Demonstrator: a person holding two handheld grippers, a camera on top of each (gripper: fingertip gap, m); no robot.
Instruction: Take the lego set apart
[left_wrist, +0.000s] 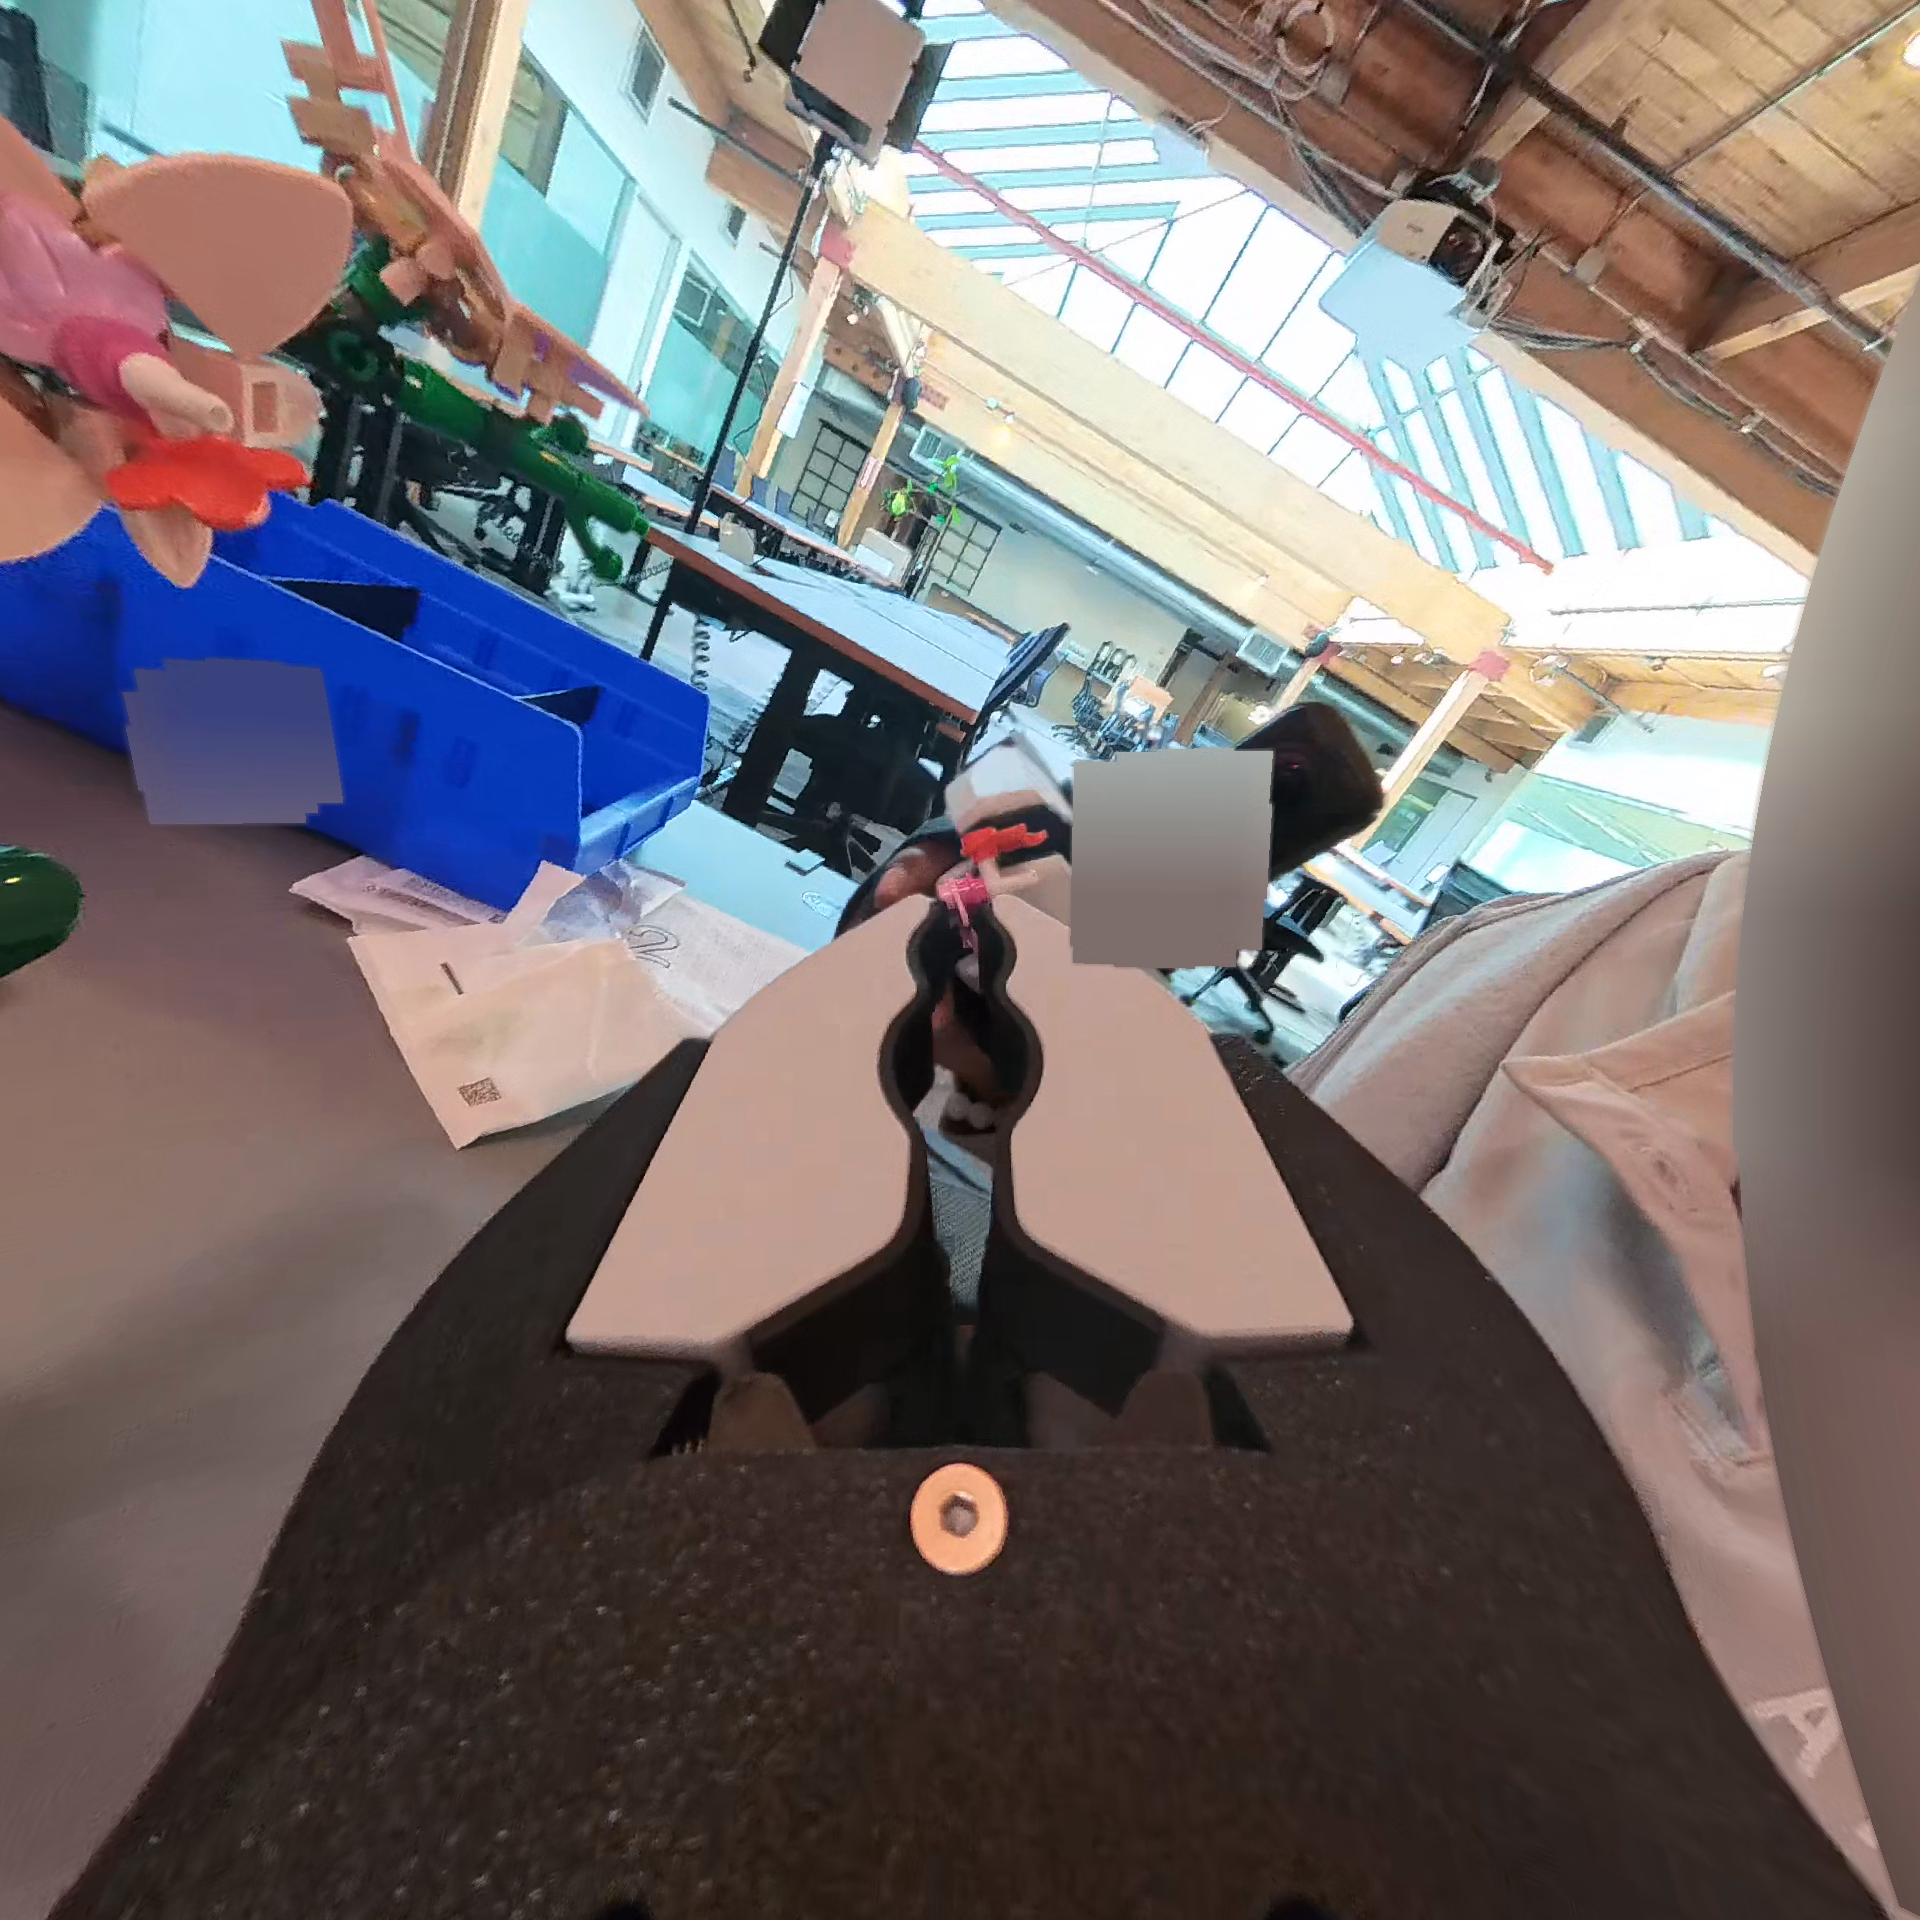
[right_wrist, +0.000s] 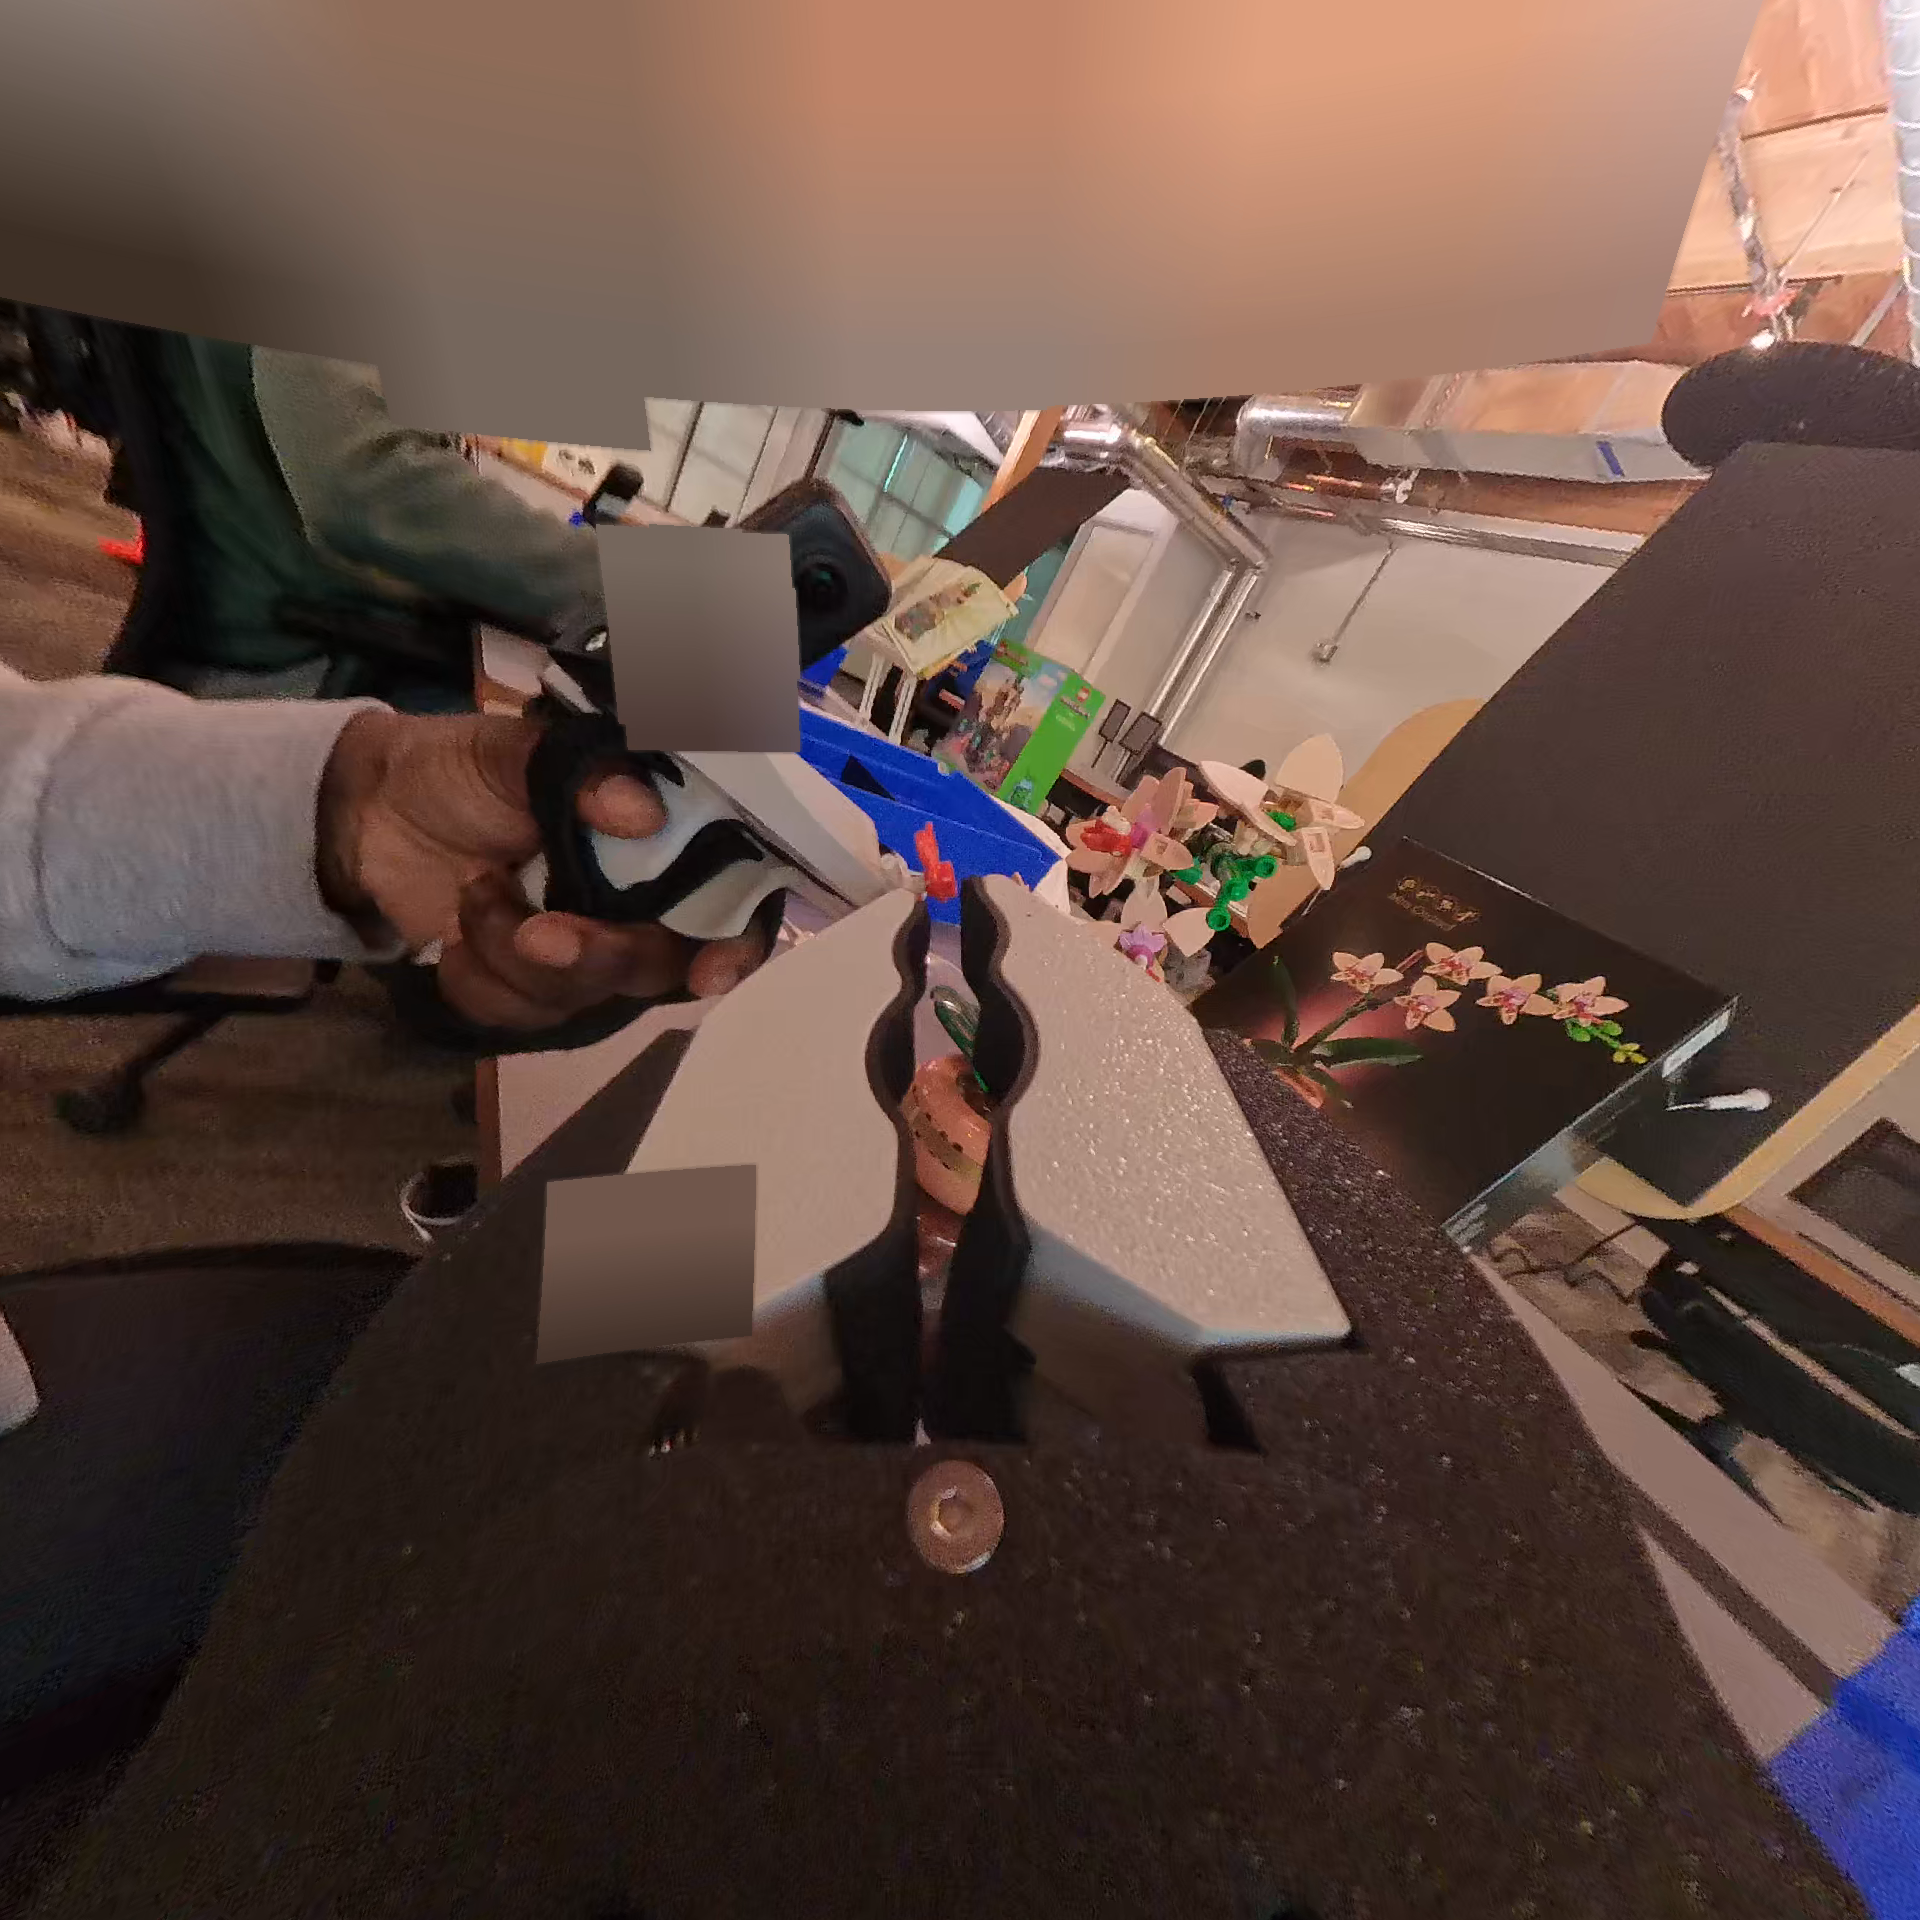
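Blue bin (left_wrist: 436, 727), paper bags (left_wrist: 520, 997) beside orchid model (left_wrist: 187, 343)

Each view is being taken close behind its own fingers. The left view is being tilted upward toward the right gripper (left_wrist: 1003, 831); the right view is being aimed back at the left gripper (right_wrist: 727, 862). The blue bin (left_wrist: 416, 727) is being shared.

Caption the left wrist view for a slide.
Left gripper pinches a small pink piece between its jaws, beside a blue bin and an orchid model.
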